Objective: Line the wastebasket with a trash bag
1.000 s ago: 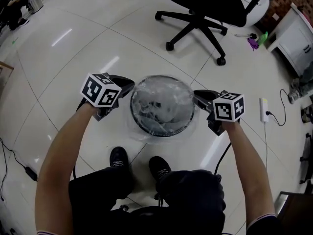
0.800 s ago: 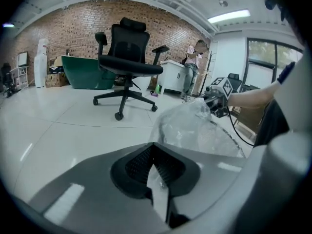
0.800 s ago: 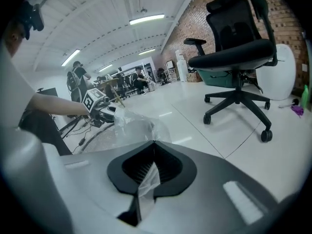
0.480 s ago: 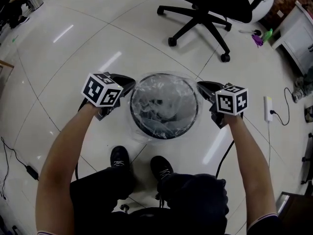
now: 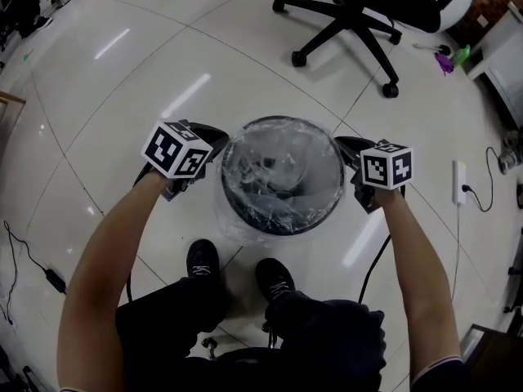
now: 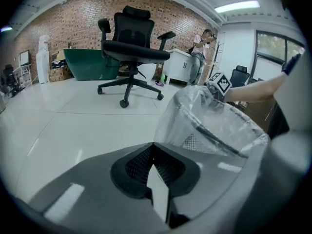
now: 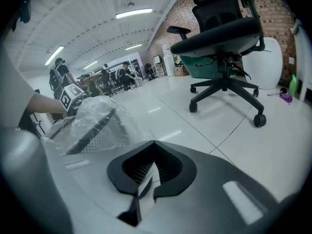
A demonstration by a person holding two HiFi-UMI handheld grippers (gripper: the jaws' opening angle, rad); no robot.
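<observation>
- The wastebasket (image 5: 282, 227), round, dark and mesh-walled, stands on the pale tiled floor (image 5: 122, 96); it is just beyond the person's shoes (image 5: 200, 261) and between the two grippers.
- The trash bag (image 5: 245, 149), of clear film, is draped over the basket's mouth; it sags into the opening, and its skirt hangs outside the rim, loosest on the near left.
- The left gripper (image 5: 214, 140) sits just left of the rim, tilted down toward it; its jaws are closed together; the left gripper view shows wrinkled film right beside the tips; a thin fold may be nipped between them, but the film is too clear to be sure.
- The right gripper (image 5: 343, 147) sits just right of the rim, likewise tilted down; its jaws are also fully together; in its own view the bag-covered rim lies just to their left.
- An office chair (image 5: 351, 15) stands on the far side, well apart from the basket; a power strip (image 5: 459, 193) with its cord lies on the floor to the right.
</observation>
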